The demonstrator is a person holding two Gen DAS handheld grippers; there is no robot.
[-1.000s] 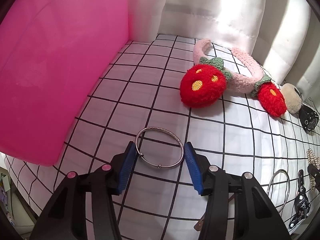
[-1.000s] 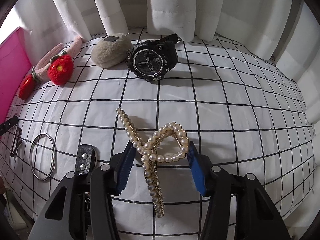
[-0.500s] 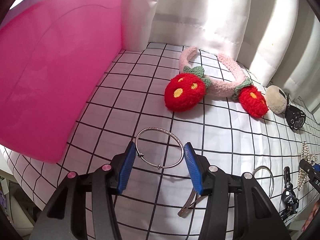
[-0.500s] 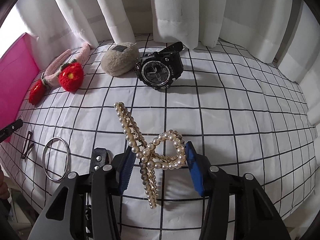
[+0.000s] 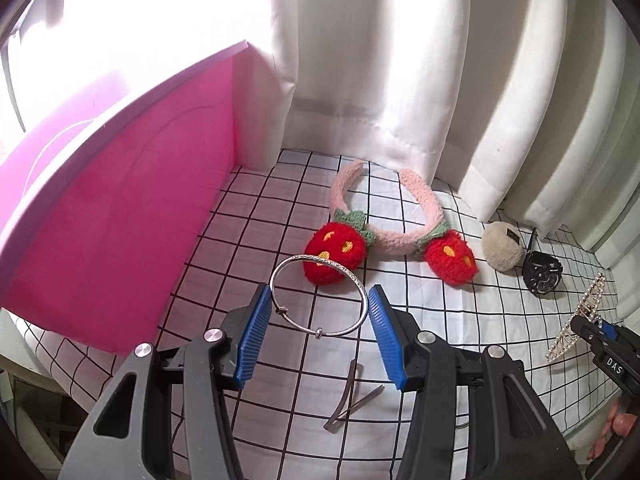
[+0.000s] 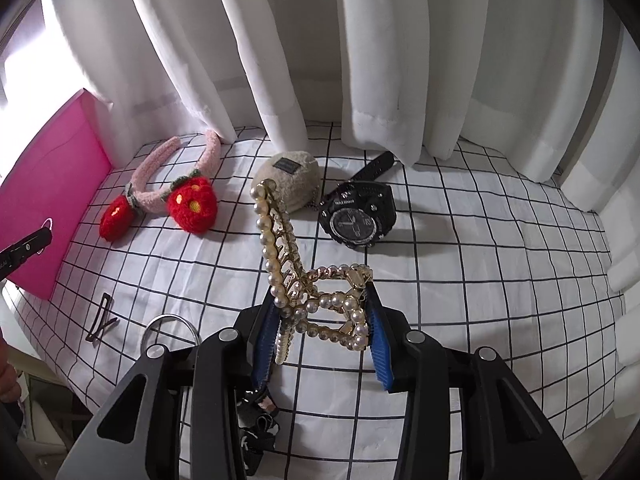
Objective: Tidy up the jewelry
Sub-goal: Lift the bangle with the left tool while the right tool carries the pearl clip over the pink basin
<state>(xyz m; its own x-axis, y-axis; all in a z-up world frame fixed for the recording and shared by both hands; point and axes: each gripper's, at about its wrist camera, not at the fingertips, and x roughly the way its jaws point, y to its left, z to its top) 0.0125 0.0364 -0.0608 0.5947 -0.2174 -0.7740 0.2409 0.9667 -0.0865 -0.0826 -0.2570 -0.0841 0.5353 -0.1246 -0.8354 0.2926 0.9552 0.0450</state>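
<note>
White pleated curtains point(image 6: 288, 60) back a table covered in white cloth with a black grid point(image 6: 480, 248).

- Pink plastic storage box point(image 5: 112, 216): left edge of the table, against the curtain.
- Left gripper point(image 5: 318, 316): blue ridged pads closed to the width of a thin silver bangle bracelet point(image 5: 320, 296), which is pinched across its diameter and lifted above the cloth.
- Dark bent hair clip point(image 5: 352, 396): flat on the cloth near the front edge.
- Pink fluffy headband with two red strawberry pompoms point(image 6: 172, 188): back left, near the curtain.
- Beige fleece pouch with a dark label point(image 6: 292, 176): back centre, just beside the watch.
- Black sport wristwatch point(image 6: 358, 216): right of the pouch.
- Right gripper point(image 6: 322, 328): narrowly closed on the looped end of a gold hair claw set with pearls point(image 6: 304, 280), raised, its long end pointing toward the pouch.
- Second silver ring point(image 6: 168, 324): front left, partly hidden.
</note>
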